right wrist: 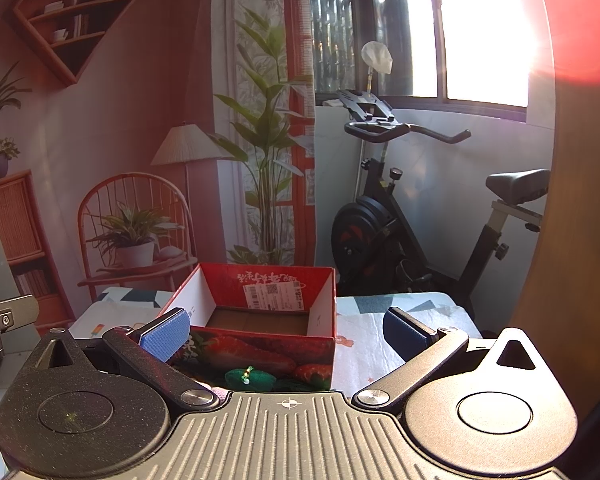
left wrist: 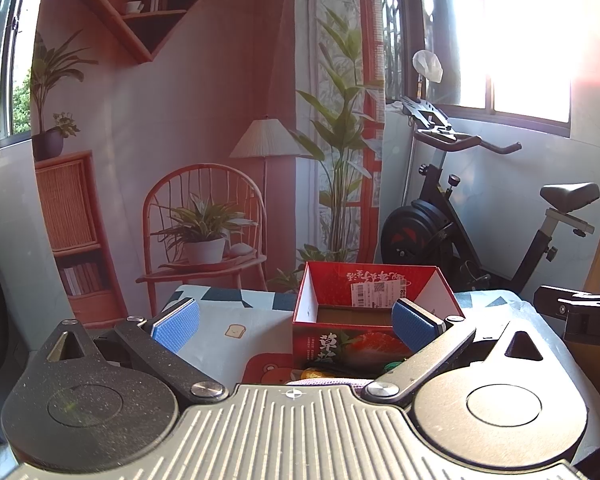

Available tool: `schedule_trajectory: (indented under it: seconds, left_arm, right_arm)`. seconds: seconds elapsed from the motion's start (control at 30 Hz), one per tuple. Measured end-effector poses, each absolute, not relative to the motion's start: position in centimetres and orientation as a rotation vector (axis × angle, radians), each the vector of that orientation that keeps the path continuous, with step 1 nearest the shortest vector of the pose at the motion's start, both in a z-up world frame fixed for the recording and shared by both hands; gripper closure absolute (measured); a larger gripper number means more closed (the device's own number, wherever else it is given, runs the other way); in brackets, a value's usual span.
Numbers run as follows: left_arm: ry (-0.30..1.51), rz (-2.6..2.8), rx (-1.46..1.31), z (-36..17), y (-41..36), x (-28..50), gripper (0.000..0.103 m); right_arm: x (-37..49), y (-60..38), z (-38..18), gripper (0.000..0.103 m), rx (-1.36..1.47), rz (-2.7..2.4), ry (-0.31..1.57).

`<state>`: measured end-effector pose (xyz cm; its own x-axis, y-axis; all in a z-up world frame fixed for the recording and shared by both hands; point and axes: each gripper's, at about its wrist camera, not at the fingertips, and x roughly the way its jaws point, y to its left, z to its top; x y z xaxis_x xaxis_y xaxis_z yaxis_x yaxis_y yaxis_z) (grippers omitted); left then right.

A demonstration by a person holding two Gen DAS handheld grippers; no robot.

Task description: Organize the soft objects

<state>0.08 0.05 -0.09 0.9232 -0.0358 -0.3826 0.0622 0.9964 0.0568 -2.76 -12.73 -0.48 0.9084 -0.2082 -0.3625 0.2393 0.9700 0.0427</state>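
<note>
At lower centre, left wrist view:
left gripper (left wrist: 296, 326): jaws spread wide, blue pads (left wrist: 176, 325) apart, nothing between them.
box (left wrist: 374, 316): red strawberry carton, open top, centre right of frame, on the patterned tablecloth (left wrist: 228, 320); right pad overlaps its near right corner in the picture, contact unclear.
box inside: bare brown floor, white label on far wall.
soft objects: orange item (left wrist: 318, 373) and pink knit bit (left wrist: 324, 382) just in front of box, bottom centre, mostly hidden by gripper body.
right gripper (left wrist: 580, 312): only a dark part at right edge, state cannot tell here.
background: exercise bike (left wrist: 460, 208) at right, printed room backdrop upper left.

At lower centre, right wrist view:
right gripper (right wrist: 286, 334): jaws wide apart, holding nothing.
box (right wrist: 260, 320): centre of frame, left pad in front of its near left corner.
green soft toy (right wrist: 250, 378): on cloth against box front wall, bottom centre.
pink knit bit (right wrist: 219, 392): left of green toy, barely visible.
exercise bike (right wrist: 384, 216): right, behind table.
</note>
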Motion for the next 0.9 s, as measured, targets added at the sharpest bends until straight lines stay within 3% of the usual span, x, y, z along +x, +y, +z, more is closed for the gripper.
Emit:
schedule_trajectory:
  seconds: [0.9]
  left_arm:
    - [0.389,-0.049,0.067,-0.15,0.0,0.18,0.0]
  right_arm:
    - [-2.86,-12.92,-0.47,0.0,0.09,-0.227,0.367]
